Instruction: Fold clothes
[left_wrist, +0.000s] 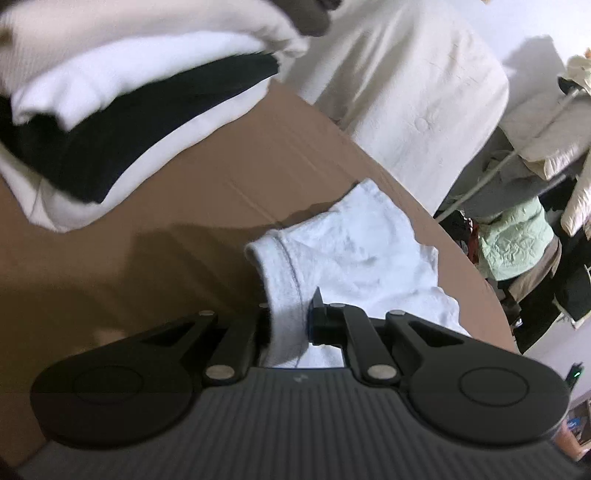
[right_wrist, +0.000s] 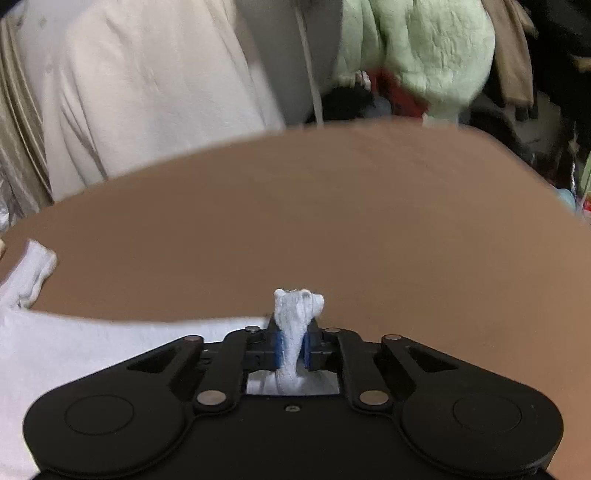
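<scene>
A white garment (left_wrist: 354, 251) lies on the brown cardboard table top (left_wrist: 207, 192). My left gripper (left_wrist: 291, 317) is shut on a hemmed edge of it, and the cloth spreads ahead and to the right. In the right wrist view my right gripper (right_wrist: 293, 343) is shut on a bunched edge of the same white garment (right_wrist: 92, 343), which trails off to the left over the table (right_wrist: 332, 221). A small tuft of cloth sticks out past the blue pads (right_wrist: 277, 349).
A stack of folded white and black clothes (left_wrist: 122, 122) sits at the table's far left. A cream cloth (left_wrist: 406, 85) hangs behind the table. A pale green garment (right_wrist: 417, 51) and other clothes pile beyond the far edge.
</scene>
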